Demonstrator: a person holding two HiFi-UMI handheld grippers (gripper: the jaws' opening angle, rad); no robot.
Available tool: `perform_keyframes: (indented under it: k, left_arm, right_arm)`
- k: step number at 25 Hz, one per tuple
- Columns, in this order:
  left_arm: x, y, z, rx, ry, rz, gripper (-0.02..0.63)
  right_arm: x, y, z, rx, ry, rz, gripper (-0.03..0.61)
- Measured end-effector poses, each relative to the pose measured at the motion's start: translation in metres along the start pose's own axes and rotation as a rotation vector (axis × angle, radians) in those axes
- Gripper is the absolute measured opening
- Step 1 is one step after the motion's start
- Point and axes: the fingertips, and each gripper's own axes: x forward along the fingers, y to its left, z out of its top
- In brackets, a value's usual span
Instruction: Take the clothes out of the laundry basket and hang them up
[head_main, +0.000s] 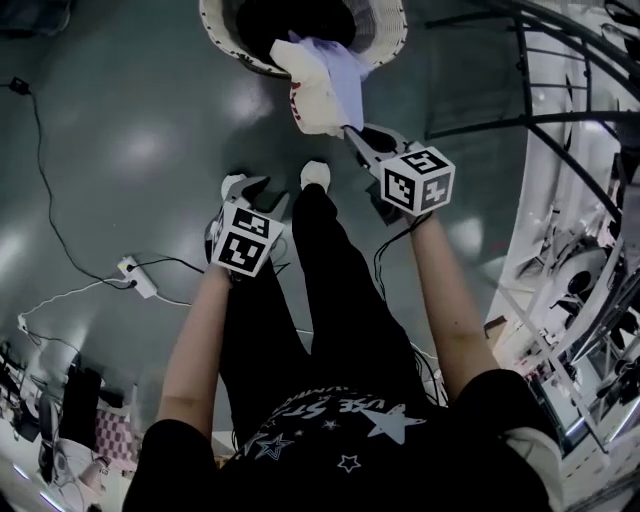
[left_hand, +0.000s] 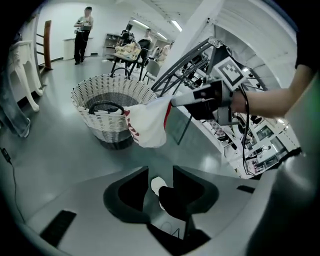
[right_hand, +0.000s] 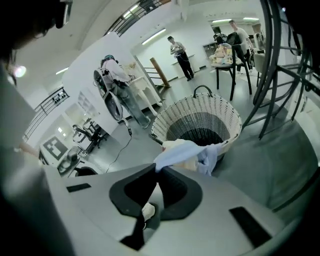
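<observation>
The wicker basket (head_main: 392, 35) stands on the floor (head_main: 140, 130), and the head view shows a pale cloth (head_main: 320, 85) draped from its rim. The right claw view alone shows the right claw (right_hand: 156, 171) clenched on that cloth. The left claw (left_hand: 161, 176) view shows parted jaws holding nothing

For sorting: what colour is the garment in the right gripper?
The garment is white with red print, clearest in the left gripper view.
</observation>
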Motion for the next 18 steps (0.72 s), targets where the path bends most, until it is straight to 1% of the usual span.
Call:
perform_keyframes:
  k: [3,6,8,11,14,18]
  left_arm:
    - [-0.006,-0.014,-0.001,-0.008,-0.017,-0.015,0.170]
    - [-0.012,-0.018,-0.003,-0.024,-0.029,-0.023,0.173]
    - [-0.016,-0.017,-0.004,-0.035,-0.036,-0.024,0.175]
    - [-0.027,-0.010,-0.002,-0.059,-0.059,-0.015,0.176]
    - [-0.046,0.001,0.005,-0.079,-0.091,0.011,0.179]
    - [-0.083,0.006,0.025,-0.088,-0.145,0.040,0.183]
  right_arm:
    - [-0.008,0.021,0.024,-0.079,0.057,0.020,0.020]
    - [-0.007,0.053,0.041,-0.167,0.111,0.071,0.020]
    - [-0.006,0.075,0.051,-0.209,0.124,0.101,0.020]
    - [-0.008,0.105,0.076,-0.235,0.097,0.134,0.020]
    - [-0.019,0.131,0.108,-0.251,0.050,0.144,0.020]
    - [-0.042,0.173,0.152,-0.324,0.008,0.145,0.020]
